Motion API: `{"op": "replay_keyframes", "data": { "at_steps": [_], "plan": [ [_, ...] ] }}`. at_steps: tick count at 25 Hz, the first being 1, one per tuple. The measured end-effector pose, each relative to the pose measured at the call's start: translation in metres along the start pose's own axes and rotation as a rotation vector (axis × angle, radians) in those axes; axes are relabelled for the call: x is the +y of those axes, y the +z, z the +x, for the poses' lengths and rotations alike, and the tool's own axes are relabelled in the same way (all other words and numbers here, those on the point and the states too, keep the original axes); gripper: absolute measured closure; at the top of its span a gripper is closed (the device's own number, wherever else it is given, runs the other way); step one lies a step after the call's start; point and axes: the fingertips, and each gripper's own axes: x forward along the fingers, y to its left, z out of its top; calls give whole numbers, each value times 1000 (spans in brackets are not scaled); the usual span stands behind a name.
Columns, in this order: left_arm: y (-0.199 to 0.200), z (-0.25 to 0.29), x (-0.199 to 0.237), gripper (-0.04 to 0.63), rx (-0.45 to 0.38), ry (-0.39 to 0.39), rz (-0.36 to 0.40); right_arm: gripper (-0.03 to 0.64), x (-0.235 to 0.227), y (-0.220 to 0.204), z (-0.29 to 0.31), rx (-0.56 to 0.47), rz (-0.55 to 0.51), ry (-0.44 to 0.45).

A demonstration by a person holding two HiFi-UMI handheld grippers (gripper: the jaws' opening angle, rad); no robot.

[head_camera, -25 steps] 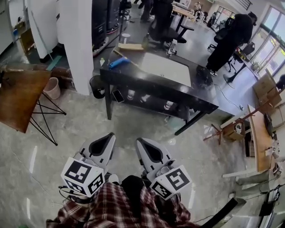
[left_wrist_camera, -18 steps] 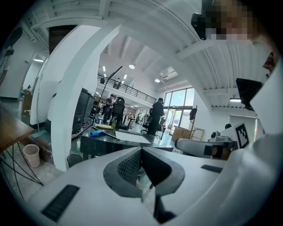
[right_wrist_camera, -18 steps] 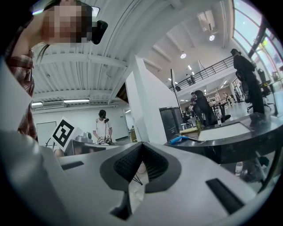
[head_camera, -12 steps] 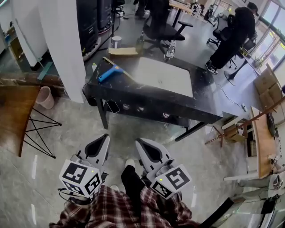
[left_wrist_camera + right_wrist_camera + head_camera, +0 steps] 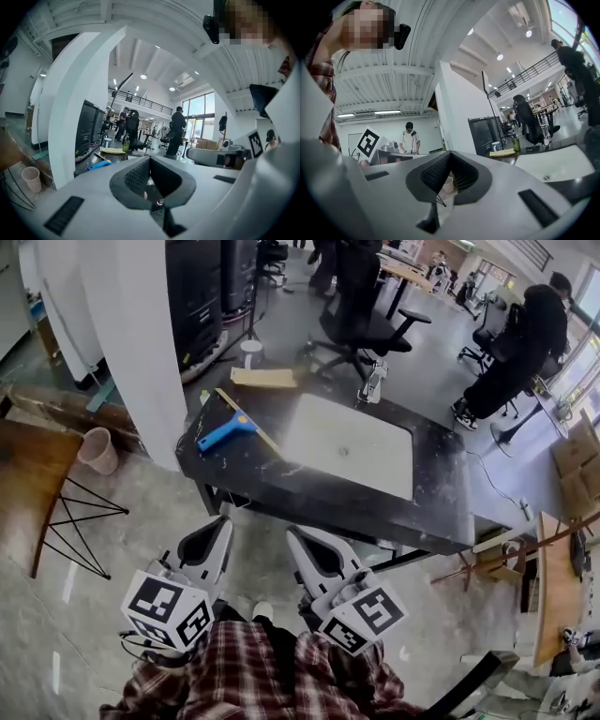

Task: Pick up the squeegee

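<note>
The squeegee (image 5: 225, 432), with a blue handle and a long thin blade, lies on the near left part of a black table (image 5: 309, 502). In the left gripper view the squeegee (image 5: 99, 164) shows small, far ahead and left of the jaws. Both grippers hang low in the head view, short of the table's near edge and apart from the squeegee. My left gripper (image 5: 217, 531) is shut with nothing in it, jaws meeting at the tip (image 5: 150, 159). My right gripper (image 5: 302, 542) beside it is also shut and empty (image 5: 450, 153).
A white panel (image 5: 352, 446) covers the table's middle, with a yellowish pad (image 5: 264, 378) at its far edge. A white column (image 5: 131, 334) and pink bucket (image 5: 97, 448) stand left, by a wooden table (image 5: 28, 484). Office chair (image 5: 361, 315) and a person in black (image 5: 525, 343) are beyond.
The black table and squeegee have come nearer and lower in the head view as I walk toward them. Both grippers stay shut and side by side.
</note>
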Motion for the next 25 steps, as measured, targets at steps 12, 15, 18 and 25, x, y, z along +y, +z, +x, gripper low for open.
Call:
{"op": "replay_keyframes", "data": {
  "at_steps": [12,15,18,25],
  "plan": [
    [15,98,75,584,13,-3,-17,604,-81,-5,82,41,28,-22],
    [34,137,104,584,9,-43,-4,604,-110,6,121,30,25,-51],
    [53,175,131,584,14,-87,26,604,-135,16,161,16,19,-79],
    [68,242,178,584,67,-182,48,604,-184,22,229,13,21,-165]
  ]
}}
